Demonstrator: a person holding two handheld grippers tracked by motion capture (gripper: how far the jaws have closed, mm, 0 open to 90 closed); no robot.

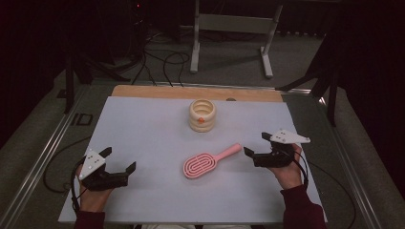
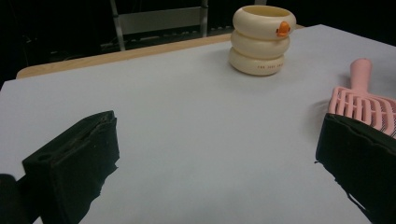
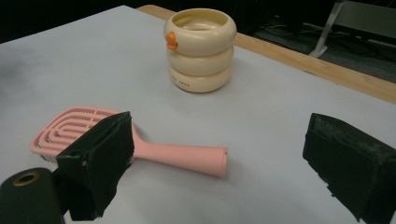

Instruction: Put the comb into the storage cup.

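Room around my table [image 1: 143,143] is dim; the background falls to near black. Light comes from overhead, even on the pale sheet, no glare. Soft short shadows sit under the pink brush [image 1: 206,162] and the cream ringed cup [image 1: 202,115]. High view is slightly soft and grainy. In both gripper views my near jaws blur.

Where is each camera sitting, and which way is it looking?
High view: above the person's side, looking forward and down at the table; both hands, left gripper and right gripper show.
Left gripper view: rides the left gripper, looking between its open jaws toward the cream cup and pink brush.
Right gripper view: rides the right gripper, looking over the brush handle toward the cup.
All views share the cup and brush.
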